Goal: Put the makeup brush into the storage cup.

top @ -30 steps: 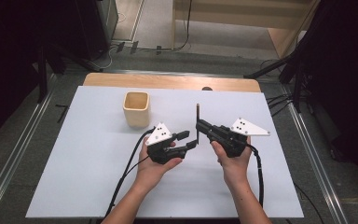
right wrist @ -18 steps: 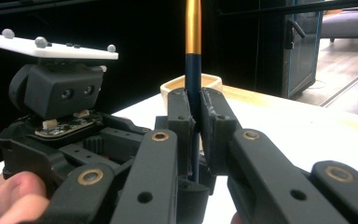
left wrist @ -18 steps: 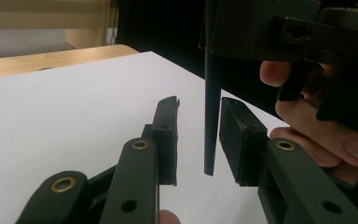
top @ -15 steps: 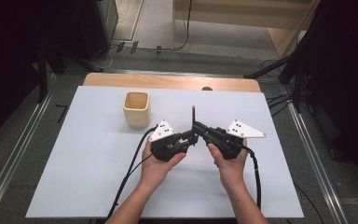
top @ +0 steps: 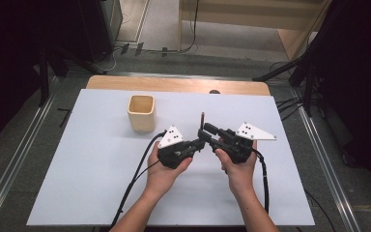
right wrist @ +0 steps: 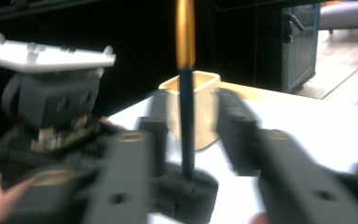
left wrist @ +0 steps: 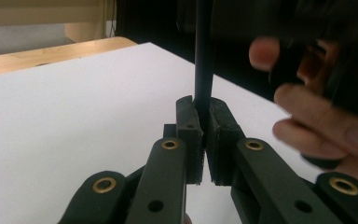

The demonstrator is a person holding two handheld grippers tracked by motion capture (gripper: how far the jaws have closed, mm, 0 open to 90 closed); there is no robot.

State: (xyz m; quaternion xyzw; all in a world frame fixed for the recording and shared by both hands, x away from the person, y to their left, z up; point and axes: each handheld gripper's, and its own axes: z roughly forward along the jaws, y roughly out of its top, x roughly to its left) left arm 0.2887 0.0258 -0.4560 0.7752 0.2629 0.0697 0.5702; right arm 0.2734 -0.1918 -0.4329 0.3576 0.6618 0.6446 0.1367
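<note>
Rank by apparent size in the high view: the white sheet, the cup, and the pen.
1. White sheet, by far the largest.
2. Cup.
3. Pen, a thin stick held upright in the left gripper; it points toward the camera, so its length is unsure.

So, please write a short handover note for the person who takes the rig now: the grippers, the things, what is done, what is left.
Left gripper: shut on the pen, held upright above the table.
Right gripper: jaws open on either side of the pen, not clamping it.
Cup: empty, upright, behind and to the left of the grippers.
Done: pen off the table, in the left gripper.
Left: probably put the pen into the cup.
</note>
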